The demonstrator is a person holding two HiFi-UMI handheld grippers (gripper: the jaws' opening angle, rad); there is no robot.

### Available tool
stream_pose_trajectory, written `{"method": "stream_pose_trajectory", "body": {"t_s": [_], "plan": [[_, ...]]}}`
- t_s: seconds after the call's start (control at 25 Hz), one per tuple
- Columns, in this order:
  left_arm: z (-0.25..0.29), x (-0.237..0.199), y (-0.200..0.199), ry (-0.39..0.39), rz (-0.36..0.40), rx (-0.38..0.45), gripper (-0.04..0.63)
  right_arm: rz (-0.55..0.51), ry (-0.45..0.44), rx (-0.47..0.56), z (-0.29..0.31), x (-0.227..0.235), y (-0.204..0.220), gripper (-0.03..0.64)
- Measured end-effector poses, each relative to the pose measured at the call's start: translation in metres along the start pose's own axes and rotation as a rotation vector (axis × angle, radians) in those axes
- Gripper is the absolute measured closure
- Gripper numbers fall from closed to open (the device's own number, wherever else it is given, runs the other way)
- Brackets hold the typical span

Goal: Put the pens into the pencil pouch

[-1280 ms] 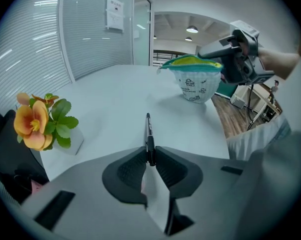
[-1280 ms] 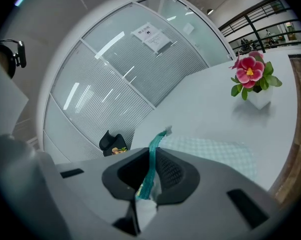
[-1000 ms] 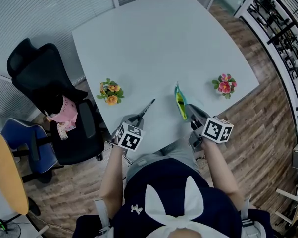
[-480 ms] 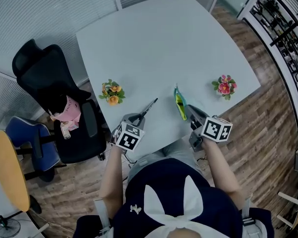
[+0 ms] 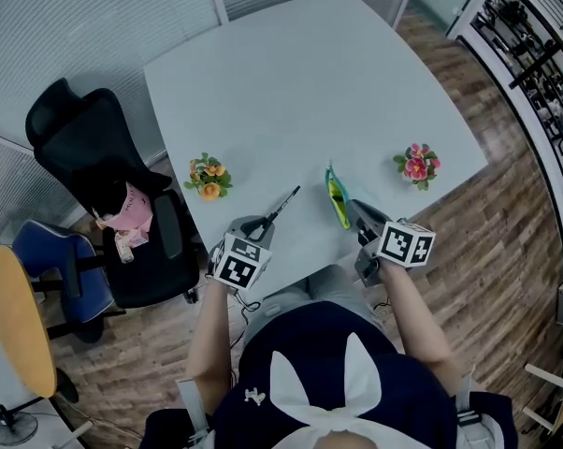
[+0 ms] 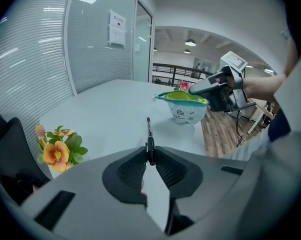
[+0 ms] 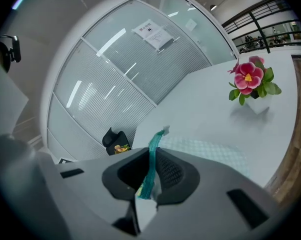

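Near the tabletop's (image 5: 291, 92) front edge, the left hand-held gripper (image 6: 150, 156) is clenched on a black pen (image 6: 149, 131) that juts forward. The right hand-held gripper (image 7: 151, 174) pinches the teal rim of the pencil pouch (image 6: 184, 109), which stands open just beside that edge.

My grey two-jaw left gripper (image 5: 261, 223), lower centre-left in the head view, pinches a slim black pen (image 6: 149, 134). My right gripper (image 5: 358, 211), lower centre-right, clamps the teal-rimmed pencil pouch's edge (image 7: 153, 156). Both bare forearms (image 5: 211, 330) reach up from the bottom.
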State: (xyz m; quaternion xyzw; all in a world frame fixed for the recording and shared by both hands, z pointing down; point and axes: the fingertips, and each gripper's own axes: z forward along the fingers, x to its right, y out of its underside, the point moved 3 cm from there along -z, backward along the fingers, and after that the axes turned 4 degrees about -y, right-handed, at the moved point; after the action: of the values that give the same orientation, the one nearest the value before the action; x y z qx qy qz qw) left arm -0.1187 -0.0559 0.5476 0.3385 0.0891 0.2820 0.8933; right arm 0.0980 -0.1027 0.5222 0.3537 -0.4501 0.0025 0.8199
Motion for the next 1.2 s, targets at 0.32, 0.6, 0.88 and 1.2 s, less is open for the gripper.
{"method": "stream_pose_trajectory", "body": {"t_s": [0.32,0.6,0.88,1.2], "plan": [[-0.014,0.010,-0.014,-0.017,0.033,0.009,0.523,-0.006,0.009,-0.015,-0.008,0.001,-0.002,0.572],[-0.030,0.024,-0.024,-0.014,0.076,0.013,0.523,-0.015,0.003,-0.031,-0.015,0.002,-0.001,0.574],[-0.036,0.038,-0.036,0.023,0.088,0.023,0.523,-0.018,-0.008,-0.047,-0.018,0.007,-0.001,0.574],[-0.040,0.054,-0.042,0.084,0.126,0.033,0.523,-0.014,-0.026,-0.046,-0.016,0.007,0.001,0.572]]}}
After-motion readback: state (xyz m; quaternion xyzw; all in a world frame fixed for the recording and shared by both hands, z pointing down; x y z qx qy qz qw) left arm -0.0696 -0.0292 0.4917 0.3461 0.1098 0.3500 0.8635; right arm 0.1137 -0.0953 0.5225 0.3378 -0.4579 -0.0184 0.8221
